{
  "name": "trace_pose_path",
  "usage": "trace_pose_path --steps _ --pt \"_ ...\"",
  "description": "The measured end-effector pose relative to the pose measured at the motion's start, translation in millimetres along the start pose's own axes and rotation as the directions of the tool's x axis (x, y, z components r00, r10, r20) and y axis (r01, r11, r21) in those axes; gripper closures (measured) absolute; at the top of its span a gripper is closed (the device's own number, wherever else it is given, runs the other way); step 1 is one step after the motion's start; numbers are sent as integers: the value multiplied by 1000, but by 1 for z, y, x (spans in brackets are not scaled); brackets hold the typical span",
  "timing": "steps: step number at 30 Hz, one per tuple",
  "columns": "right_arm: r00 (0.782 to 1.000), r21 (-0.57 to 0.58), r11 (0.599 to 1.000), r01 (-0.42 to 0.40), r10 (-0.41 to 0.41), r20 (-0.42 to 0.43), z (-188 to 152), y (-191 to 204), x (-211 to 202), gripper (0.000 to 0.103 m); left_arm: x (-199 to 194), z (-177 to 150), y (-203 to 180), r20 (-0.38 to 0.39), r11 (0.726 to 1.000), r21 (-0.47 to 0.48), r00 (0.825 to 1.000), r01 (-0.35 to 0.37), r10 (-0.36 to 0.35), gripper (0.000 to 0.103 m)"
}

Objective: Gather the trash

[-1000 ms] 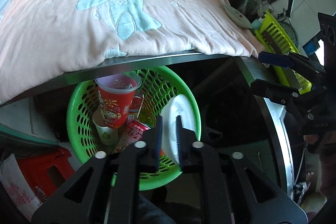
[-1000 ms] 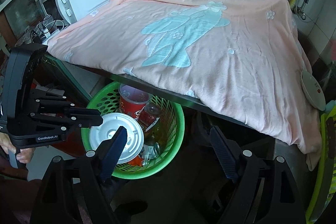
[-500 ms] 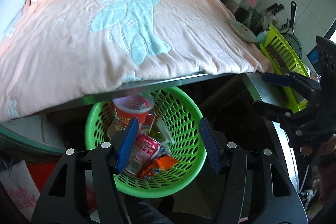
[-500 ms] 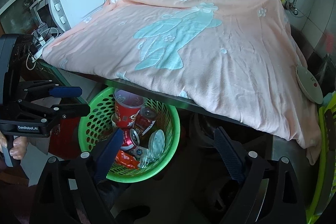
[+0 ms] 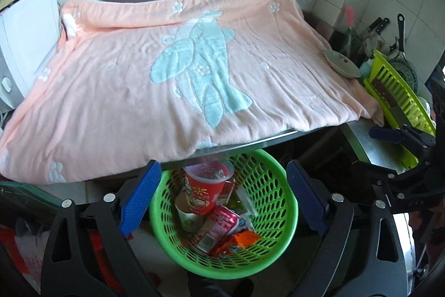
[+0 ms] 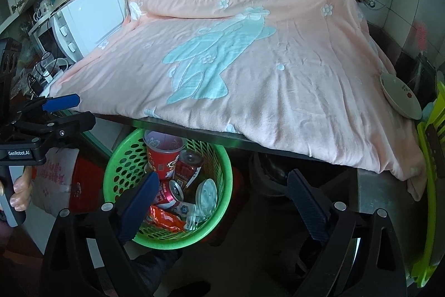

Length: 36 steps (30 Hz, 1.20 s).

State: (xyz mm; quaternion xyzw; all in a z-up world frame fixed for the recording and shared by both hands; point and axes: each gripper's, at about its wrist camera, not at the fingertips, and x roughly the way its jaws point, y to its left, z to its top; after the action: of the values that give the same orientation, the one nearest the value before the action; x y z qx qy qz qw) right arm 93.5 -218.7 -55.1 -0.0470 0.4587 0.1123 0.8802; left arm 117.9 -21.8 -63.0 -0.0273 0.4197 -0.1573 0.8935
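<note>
A green mesh basket [image 5: 164,241] [image 6: 111,171] stands on the floor under the counter edge. In it lie a red paper cup [image 5: 204,191] [image 6: 161,157], a red drink can [image 5: 214,230] [image 6: 169,191], an orange wrapper [image 5: 236,241] and a white round lid [image 6: 205,194]. My left gripper [image 5: 222,171] hangs above the basket, its jaws opening, with nothing between them. It also shows at the left of the right wrist view as the left gripper [image 6: 64,110]. My right gripper [image 6: 224,177] hovers right of the basket, jaws opening and empty.
A pink blanket [image 5: 167,74] with a blue pattern covers the steel counter. A white microwave [image 6: 83,21] stands at its left end. A small dish [image 6: 400,96] and a lime dish rack [image 5: 397,91] sit at its right end. A red stool and plastic bag [image 6: 55,180] are left of the basket.
My left gripper opened and let go of the white lid, which dropped into the basket. The gripper then rose and tilted up. The right gripper's jaws spread slightly wider.
</note>
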Motion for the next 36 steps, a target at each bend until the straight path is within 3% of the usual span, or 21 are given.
trace_pose_path --steps 9,17,36 --pt "999 24 1000 13 -14 36 -1 5 -11 11 -16 2 -1 58 994 24 992 -110 108 5" --pt "997 63 998 17 -22 70 -4 10 -19 11 -28 2 -2 95 988 26 984 -155 152 5" --pt "988 136 990 44 -63 138 -5 12 -36 11 -52 2 9 161 982 -13 969 -190 190 5"
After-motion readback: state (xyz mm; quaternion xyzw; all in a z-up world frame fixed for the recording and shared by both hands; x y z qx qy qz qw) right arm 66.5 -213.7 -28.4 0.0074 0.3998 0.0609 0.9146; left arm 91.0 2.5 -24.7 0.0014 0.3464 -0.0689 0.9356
